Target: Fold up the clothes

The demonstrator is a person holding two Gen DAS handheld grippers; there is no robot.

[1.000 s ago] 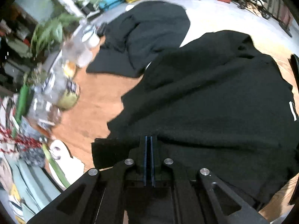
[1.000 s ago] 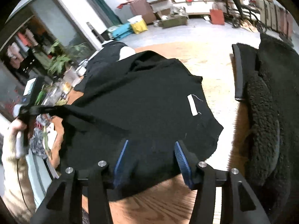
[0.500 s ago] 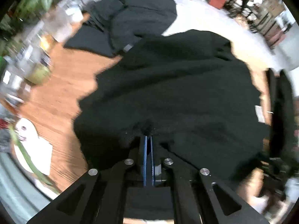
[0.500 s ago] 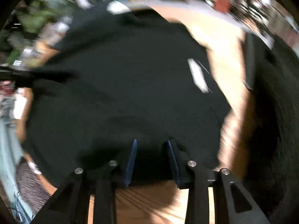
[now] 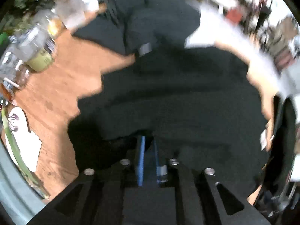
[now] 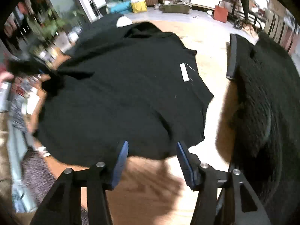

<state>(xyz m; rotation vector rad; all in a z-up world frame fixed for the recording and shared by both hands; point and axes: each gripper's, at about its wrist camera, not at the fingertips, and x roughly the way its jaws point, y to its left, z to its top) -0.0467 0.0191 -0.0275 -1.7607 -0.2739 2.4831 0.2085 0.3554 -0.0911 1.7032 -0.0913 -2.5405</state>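
A black garment lies spread over the wooden table. My left gripper points down at the garment's near edge. Its jaws are opening, with a narrow gap between the blue pads. Dark cloth lies around the tips, and I cannot tell whether any is still between them. In the right wrist view the same garment shows a white label. My right gripper hangs over its near hem with the jaws opening wide. The hem lies between the fingertips but the pads do not press on it.
A second black garment lies further back. Jars and bottles and a white card crowd the table's left side. A fuzzy black garment lies at the right. A blurred hand shows at the left edge.
My left jaws, shut on the black cloth before, now stand apart, and that view has rolled. My right gripper came down toward the near hem; its jaws narrowed, then widened again.
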